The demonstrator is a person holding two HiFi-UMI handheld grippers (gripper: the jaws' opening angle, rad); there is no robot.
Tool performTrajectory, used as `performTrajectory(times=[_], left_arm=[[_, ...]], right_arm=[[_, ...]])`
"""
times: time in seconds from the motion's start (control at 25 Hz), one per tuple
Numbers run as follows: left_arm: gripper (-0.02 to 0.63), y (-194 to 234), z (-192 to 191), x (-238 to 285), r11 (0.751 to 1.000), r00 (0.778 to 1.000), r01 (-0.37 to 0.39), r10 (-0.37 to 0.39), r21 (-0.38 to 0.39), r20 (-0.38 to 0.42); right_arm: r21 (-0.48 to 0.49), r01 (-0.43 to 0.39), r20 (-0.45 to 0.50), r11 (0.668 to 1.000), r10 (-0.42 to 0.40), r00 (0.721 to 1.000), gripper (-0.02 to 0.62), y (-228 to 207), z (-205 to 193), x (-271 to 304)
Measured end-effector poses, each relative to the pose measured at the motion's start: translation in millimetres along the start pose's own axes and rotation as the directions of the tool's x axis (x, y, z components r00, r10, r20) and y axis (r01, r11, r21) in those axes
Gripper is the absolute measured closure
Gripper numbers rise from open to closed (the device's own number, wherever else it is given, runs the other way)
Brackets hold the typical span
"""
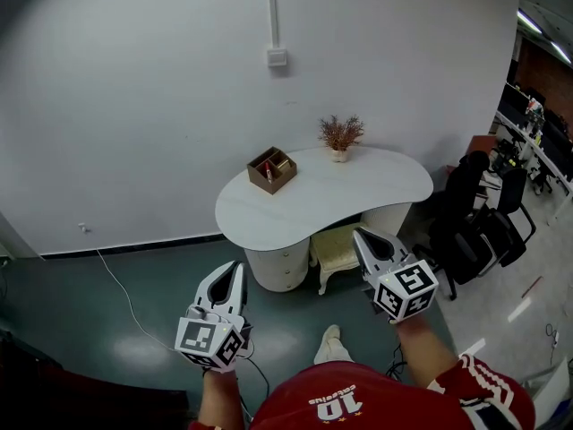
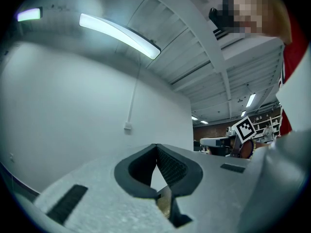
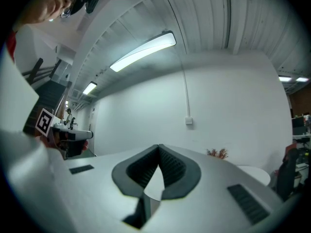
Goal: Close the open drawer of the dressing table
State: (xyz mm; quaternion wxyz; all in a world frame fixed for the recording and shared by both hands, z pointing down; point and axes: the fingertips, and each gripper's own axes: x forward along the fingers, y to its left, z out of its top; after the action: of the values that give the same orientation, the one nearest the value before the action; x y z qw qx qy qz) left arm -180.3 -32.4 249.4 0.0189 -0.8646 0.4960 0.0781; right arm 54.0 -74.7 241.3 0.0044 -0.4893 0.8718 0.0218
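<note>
A white wall and dark green floor frame the white dressing table, whose curved worktop stands against the wall. Office chairs crowd its right end, and a stool is tucked beneath. The rounded drawer pedestal is under the left end. It is too small to tell whether a drawer stands out or sits flush, so this fits either an approach or a step back. Open floor lies between the person and the pedestal, apart from a cable at the left. The left gripper and right gripper hang well short of it, jaws pressed together on nothing.
</note>
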Motion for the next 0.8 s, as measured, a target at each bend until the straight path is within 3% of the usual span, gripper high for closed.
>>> performTrajectory(times=[0.8], left_arm=[[0.603, -5.2, -8.7, -7.6, 1.0, 1.0, -0.017, 0.017, -0.002, -0.017]], right_arm=[[-0.013, -0.032, 0.012, 0.999, 0.032, 0.999, 0.592, 7.8, -1.7, 2.4]])
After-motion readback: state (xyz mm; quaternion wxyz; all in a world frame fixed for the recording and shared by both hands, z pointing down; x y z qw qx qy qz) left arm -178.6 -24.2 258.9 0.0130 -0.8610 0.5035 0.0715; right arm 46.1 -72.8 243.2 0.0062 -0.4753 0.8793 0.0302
